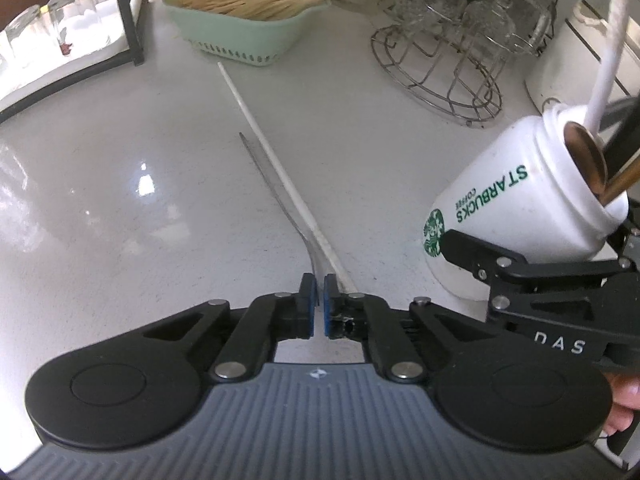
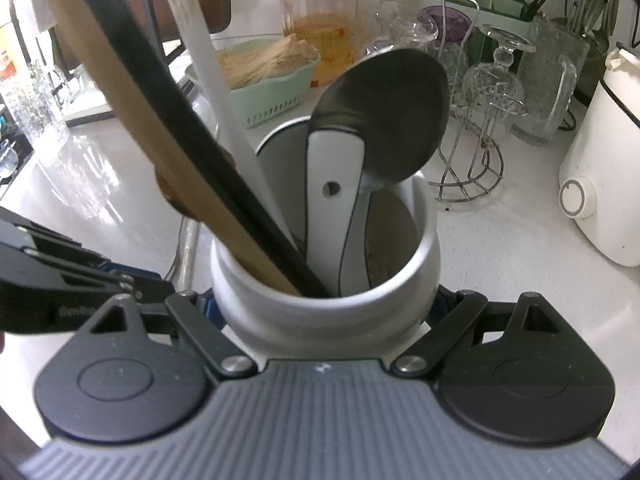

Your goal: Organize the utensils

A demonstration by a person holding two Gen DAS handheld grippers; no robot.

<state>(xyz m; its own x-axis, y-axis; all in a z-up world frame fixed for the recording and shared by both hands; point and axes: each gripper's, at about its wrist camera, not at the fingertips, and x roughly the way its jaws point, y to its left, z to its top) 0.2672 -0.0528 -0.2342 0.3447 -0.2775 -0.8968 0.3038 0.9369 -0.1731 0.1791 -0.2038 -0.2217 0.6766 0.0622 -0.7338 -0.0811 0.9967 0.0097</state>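
Observation:
A white Starbucks mug (image 1: 500, 200) stands tilted on the white counter, with my right gripper (image 2: 326, 300) shut around its neck. Inside it are a wooden handle (image 2: 132, 120), a black handle (image 2: 168, 112), a white stick (image 2: 216, 80) and a metal spoon (image 2: 384, 116) with a white handle. On the counter lie a long white chopstick (image 1: 264, 136) and beside it a thin grey utensil (image 1: 272, 184). My left gripper (image 1: 319, 292) points down at their near ends, shut on the end of the thin grey utensil. The chopstick passes just right of its right pad.
A mint-green basket (image 1: 240, 40) of wooden sticks sits at the back. To its right is a wire rack (image 1: 452, 80) with glasses. Tumblers (image 1: 60, 28) stand on a tray at the left, by a black frame leg (image 1: 132, 12). A white appliance (image 2: 600, 184) is at the right.

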